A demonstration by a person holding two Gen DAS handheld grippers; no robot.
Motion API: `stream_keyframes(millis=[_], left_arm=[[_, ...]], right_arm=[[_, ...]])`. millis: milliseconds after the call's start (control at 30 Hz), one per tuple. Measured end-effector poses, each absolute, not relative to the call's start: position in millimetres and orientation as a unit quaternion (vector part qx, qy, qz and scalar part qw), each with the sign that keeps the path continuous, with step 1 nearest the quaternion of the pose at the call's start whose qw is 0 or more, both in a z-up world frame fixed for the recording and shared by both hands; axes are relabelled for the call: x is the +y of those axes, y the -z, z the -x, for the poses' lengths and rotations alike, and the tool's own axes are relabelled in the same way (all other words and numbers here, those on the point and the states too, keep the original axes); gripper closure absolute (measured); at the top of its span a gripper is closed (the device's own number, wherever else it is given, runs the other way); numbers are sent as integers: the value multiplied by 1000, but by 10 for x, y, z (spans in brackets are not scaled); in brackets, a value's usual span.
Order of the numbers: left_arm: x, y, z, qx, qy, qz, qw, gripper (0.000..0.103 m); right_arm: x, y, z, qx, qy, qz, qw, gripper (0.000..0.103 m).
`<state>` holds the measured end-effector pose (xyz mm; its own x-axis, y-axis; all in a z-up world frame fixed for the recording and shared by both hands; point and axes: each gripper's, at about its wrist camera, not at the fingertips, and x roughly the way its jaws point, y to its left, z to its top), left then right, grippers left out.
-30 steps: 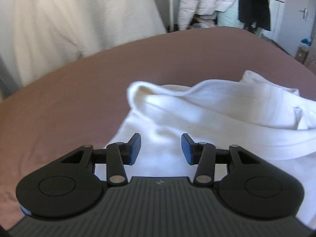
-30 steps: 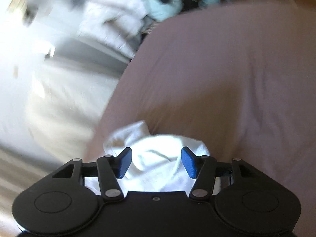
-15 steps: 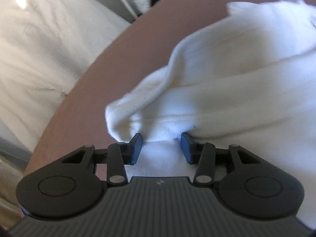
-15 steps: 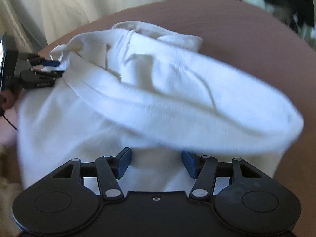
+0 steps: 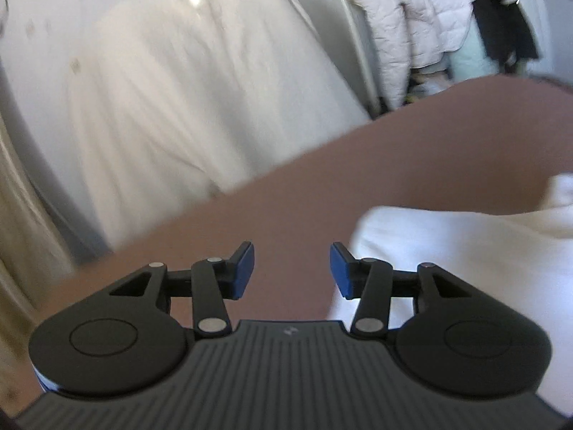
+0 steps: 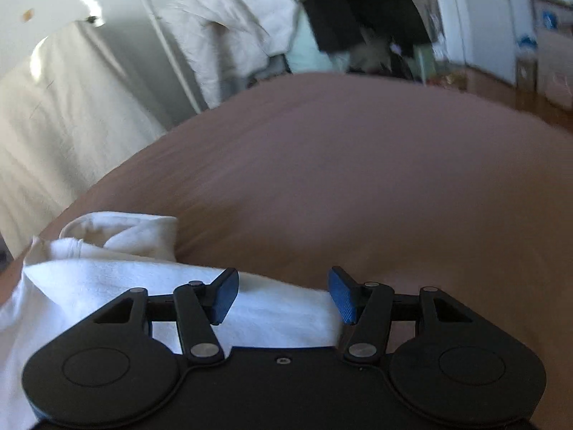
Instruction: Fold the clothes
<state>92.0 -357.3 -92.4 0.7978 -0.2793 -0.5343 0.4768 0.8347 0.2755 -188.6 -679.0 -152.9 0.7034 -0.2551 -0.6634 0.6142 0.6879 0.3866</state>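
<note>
A white garment [image 5: 465, 247] lies rumpled on the brown bed cover [image 5: 412, 165]. In the left wrist view it fills the lower right, and its edge passes behind my right finger. My left gripper [image 5: 292, 268] is open over bare brown cover, just left of the garment, with nothing between its blue pads. In the right wrist view the white garment [image 6: 107, 272] lies at the lower left, with a cuff or collar fold at its far end. My right gripper [image 6: 283, 295] is open above the garment's near edge, holding nothing.
A cream curtain [image 5: 172, 100] hangs beyond the bed's left edge. A clothes rail with a white quilted jacket [image 5: 412, 25] and dark clothes [image 6: 358, 7] stands behind the bed. The brown cover [image 6: 376, 179] stretches bare ahead of the right gripper.
Both grippers have pulled back from the garment and tilted up toward the room. The left one swung left off the cloth onto bare cover. The garment now lies flatter.
</note>
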Motion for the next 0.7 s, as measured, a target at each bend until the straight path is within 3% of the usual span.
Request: stream_keyframes(millis=[167,233,300,467,500,567,600,633,700], left_arm=[[-3709,1016,-642,284,309,-242,875,54],[-3832,1079,-612,328,354,-230,845,52],[-3952,1142,-569,365,392,-217,816,52],[-4359,1246,-315,364,405,-229,806,52],[-4467,1252,-296,362,409,-225,807,53],[-4718,1339,-263,376,397,-213,810,74],[-4851,1400,-248,387,387,-206,811,77],[-4989,1459,-226,390,372,-204,817,79],[-5259,1536,-217,366,333,-221,840,79]], right_arm=[[-6954,1508,2127,295,253,-393,834,39],[-7007,1568,2251,271,241,-436,824,32],[-7009,1651,2333,265,238,-463,812,31],[-6963,1990,2104,291,202,-447,821,27],[-6966,2078,2039,286,204,-440,826,27],[-6887,1997,2065,258,205,-408,852,30],[-6845,1947,2084,243,205,-391,864,46],[-6802,1897,2103,227,205,-373,876,89],[-6717,1798,2141,197,205,-338,897,94]])
